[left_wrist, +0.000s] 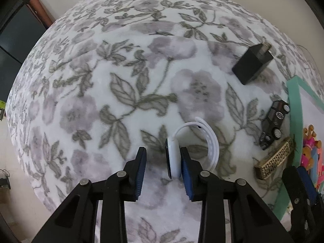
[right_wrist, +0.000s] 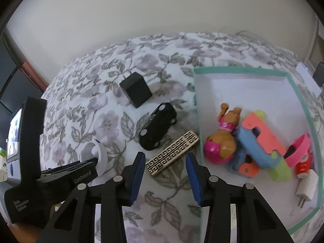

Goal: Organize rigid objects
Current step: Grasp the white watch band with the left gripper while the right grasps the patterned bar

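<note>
Right wrist view alone: filled tray (right_wrist: 299, 93); both grippers' jaws apart, gripping nothing.

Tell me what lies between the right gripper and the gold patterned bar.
Nothing visible does. The gold patterned bar lies on the floral cloth just ahead of the right gripper, its near end in line with the jaws' gap. The black toy car sits beyond it.

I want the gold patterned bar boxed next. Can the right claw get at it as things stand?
Probably yes. The gold patterned bar lies flat on the floral cloth just ahead of the open right claw, nothing covering it; the black toy car sits close behind.
</note>
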